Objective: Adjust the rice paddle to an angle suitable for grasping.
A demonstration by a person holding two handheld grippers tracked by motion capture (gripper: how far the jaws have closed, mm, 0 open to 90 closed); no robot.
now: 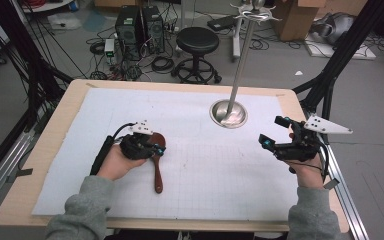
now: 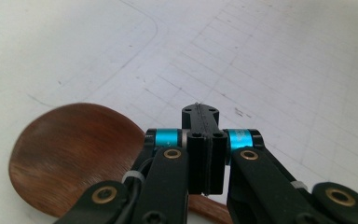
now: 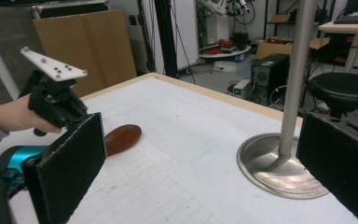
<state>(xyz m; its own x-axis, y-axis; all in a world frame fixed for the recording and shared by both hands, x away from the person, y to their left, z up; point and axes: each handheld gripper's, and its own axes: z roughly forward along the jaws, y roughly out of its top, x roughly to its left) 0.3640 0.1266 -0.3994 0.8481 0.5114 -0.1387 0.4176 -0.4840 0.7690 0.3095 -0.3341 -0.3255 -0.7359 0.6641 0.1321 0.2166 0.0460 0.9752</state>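
A dark wooden spoon (image 1: 158, 174) lies flat on the white gridded mat (image 1: 215, 175), bowl away from the person and handle toward them. My left gripper (image 1: 155, 148) hovers low over the spoon's neck. Its jaws are pressed together, with their tips (image 2: 199, 111) over bare mat past the bowl (image 2: 70, 149). Nothing shows between them. My right gripper (image 1: 271, 130) is near the table's right side with its jaws spread wide and nothing between the pads (image 3: 70, 172). In the right gripper view, the spoon's bowl (image 3: 123, 137) shows beside the left hand (image 3: 14, 116).
A metal stand with a round base (image 1: 240, 119) and a tall pole (image 1: 242, 60) stands on the mat at the back right, close ahead of my right gripper (image 3: 200, 140). The mat covers most of the wooden table (image 1: 55, 120). Beyond it are a stool (image 1: 197, 42) and computers.
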